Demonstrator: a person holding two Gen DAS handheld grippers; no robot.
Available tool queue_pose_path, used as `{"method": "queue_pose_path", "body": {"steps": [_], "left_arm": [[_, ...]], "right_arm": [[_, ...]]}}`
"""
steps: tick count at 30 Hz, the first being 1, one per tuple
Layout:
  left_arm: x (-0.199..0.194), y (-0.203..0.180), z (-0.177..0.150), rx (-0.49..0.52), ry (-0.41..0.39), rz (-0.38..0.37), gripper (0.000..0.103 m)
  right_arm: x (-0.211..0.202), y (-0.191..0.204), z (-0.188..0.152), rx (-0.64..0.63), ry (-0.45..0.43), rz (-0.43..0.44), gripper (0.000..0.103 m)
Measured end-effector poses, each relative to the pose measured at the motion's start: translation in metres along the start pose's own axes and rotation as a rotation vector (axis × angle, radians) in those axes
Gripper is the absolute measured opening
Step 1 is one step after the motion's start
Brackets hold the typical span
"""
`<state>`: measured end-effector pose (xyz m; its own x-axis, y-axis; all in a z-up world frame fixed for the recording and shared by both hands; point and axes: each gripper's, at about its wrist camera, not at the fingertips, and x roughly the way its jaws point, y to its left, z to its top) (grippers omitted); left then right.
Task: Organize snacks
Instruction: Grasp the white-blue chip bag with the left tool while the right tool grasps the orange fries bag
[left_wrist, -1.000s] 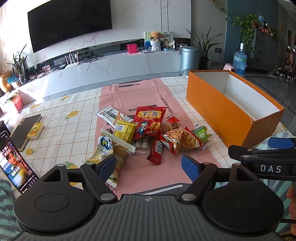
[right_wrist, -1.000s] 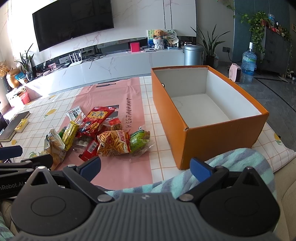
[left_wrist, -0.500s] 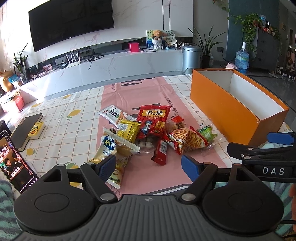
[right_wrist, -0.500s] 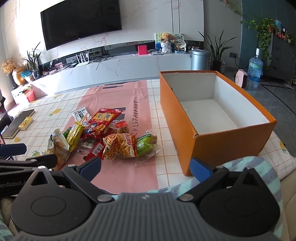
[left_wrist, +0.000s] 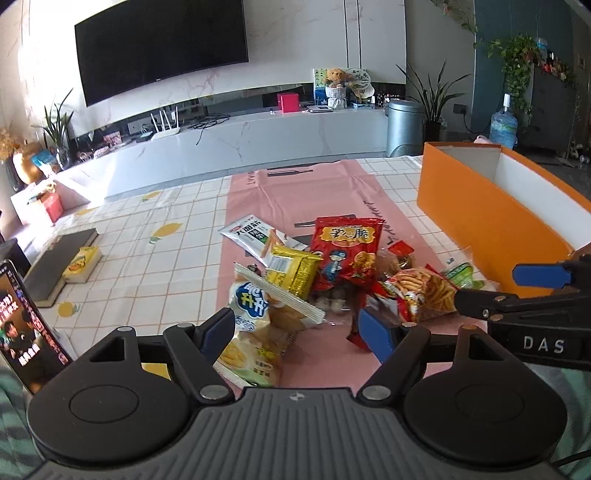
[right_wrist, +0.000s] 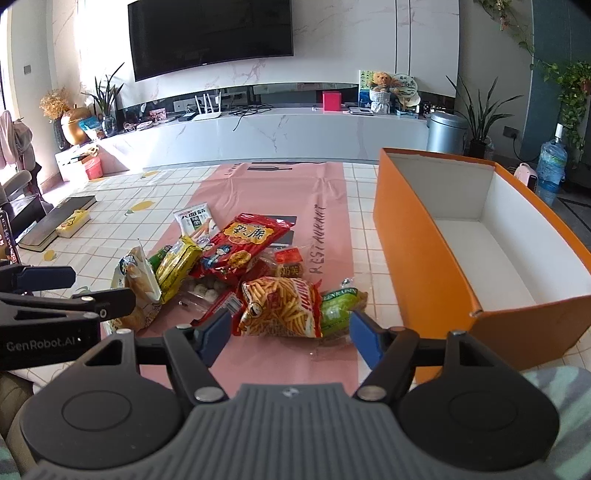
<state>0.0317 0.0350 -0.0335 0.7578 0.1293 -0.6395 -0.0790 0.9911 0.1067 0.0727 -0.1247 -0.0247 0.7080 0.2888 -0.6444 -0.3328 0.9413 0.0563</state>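
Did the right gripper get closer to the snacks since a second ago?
Yes. The right gripper has come forward and left toward the fries bag, away from the orange box, its fingers closing but gripping nothing.

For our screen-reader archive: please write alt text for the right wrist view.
The open right gripper, its jaws just narrowed, frames a fries snack bag at the near edge of a snack pile on a pink mat. An empty orange box stands right; the left gripper enters left.

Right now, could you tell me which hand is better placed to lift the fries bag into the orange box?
Right: the right gripper frames the fries bag, beside the orange box.
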Motion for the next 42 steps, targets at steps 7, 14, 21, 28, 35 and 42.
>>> {"method": "queue_pose_path", "body": {"steps": [7, 14, 21, 28, 35, 42], "left_arm": [[0.039, -0.002, -0.007, 0.109, 0.053, 0.074, 0.090], [0.068, -0.002, -0.018, 0.165, 0.085, 0.161, 0.090], [0.089, -0.013, -0.027, 0.245, 0.111, 0.220, 0.092], [0.091, -0.016, -0.026, 0.246, 0.102, 0.223, 0.085], [0.086, -0.010, -0.025, 0.206, 0.087, 0.202, 0.067], [0.060, -0.004, -0.015, 0.136, 0.040, 0.188, 0.048]], "right_arm": [[0.041, 0.004, 0.011, 0.007, 0.033, 0.042, 0.069], [0.075, 0.011, 0.012, -0.010, 0.056, 0.053, 0.070], [0.092, 0.011, 0.007, -0.025, 0.060, 0.044, 0.070], [0.100, 0.011, 0.002, -0.026, 0.082, 0.039, 0.061], [0.097, 0.010, 0.000, -0.019, 0.071, 0.042, 0.055], [0.073, 0.011, -0.001, -0.052, 0.017, 0.036, 0.051]]}}
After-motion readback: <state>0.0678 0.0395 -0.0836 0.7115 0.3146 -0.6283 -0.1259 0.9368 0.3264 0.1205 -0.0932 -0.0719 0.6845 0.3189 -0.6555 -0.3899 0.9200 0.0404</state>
